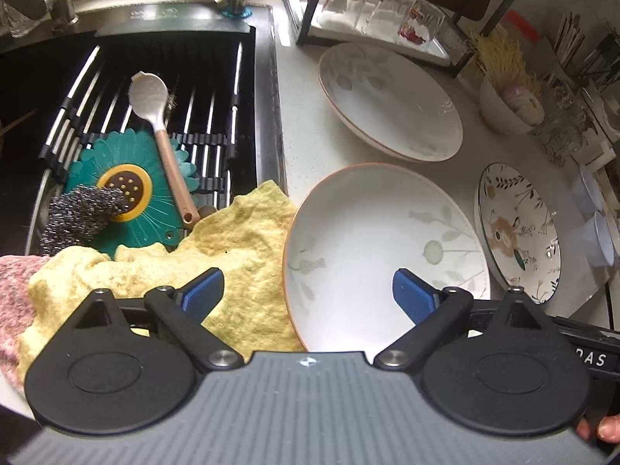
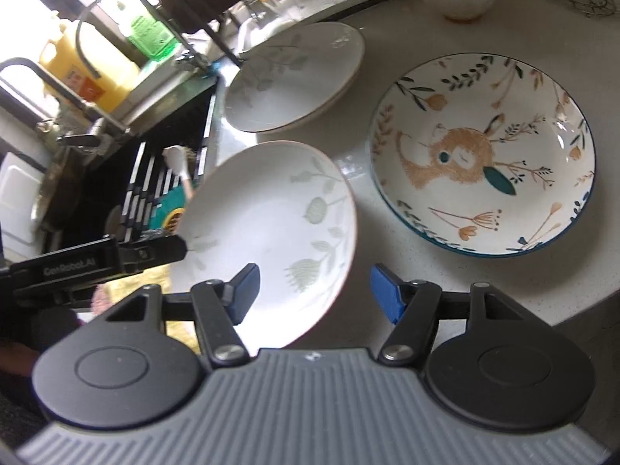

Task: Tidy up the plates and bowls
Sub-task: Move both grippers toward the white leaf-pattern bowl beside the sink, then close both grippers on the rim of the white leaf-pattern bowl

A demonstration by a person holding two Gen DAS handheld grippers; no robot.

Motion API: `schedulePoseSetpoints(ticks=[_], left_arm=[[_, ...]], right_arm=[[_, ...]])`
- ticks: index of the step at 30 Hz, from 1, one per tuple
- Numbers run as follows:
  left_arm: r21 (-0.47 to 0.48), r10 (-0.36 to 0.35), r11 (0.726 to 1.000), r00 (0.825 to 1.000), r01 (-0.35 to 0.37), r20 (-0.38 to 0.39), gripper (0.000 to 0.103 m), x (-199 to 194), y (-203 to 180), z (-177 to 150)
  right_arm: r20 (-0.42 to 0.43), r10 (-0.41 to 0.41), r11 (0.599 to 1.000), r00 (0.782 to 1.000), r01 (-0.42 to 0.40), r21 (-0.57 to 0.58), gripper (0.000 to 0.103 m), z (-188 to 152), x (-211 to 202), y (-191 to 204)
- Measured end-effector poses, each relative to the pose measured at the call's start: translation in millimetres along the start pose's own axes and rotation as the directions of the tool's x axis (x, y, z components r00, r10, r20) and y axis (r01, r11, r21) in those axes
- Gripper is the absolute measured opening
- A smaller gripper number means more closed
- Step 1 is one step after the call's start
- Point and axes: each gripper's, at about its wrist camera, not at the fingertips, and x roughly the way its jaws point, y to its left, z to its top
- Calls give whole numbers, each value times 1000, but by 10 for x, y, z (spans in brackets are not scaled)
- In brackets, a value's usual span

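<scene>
Left gripper (image 1: 308,285): jaws standing spread, straddling near plate's (image 1: 372,248) left rim, pinching nothing | Right gripper (image 2: 312,290): jaws spread astride same plate's right rim (contact not discernible) | Plate sitting on counter (image 1: 302,116) beside sink (image 1: 155,116), partly over yellow cloth (image 1: 240,255); stacked plates (image 1: 391,100) behind, patterned plate (image 2: 482,155) alongside.

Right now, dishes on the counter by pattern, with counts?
Pale-leaf white plates: 2, near plate, far plate
Rabbit plate: 1
Small cream bowl: 1
Total: 4
</scene>
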Motion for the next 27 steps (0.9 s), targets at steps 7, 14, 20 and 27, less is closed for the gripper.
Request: schedulePoseSetpoints(ticks=[7, 14, 20, 27], left_arm=[[8, -58, 998, 998, 58, -12, 85, 146, 129, 88], [70, -115, 991, 993, 114, 6, 80, 198, 58, 132], [26, -135, 991, 991, 135, -4, 58, 296, 119, 121], [14, -115, 993, 993, 115, 2, 27, 380, 187, 103]], right_arm=[[-8, -1, 998, 1000, 1, 56, 54, -38, 149, -56], [8, 20, 996, 1000, -21, 90, 35, -21, 198, -57], [-1, -15, 998, 1000, 15, 54, 29, 95, 296, -18], [-19, -23, 999, 1000, 24, 26, 20, 170, 373, -24]])
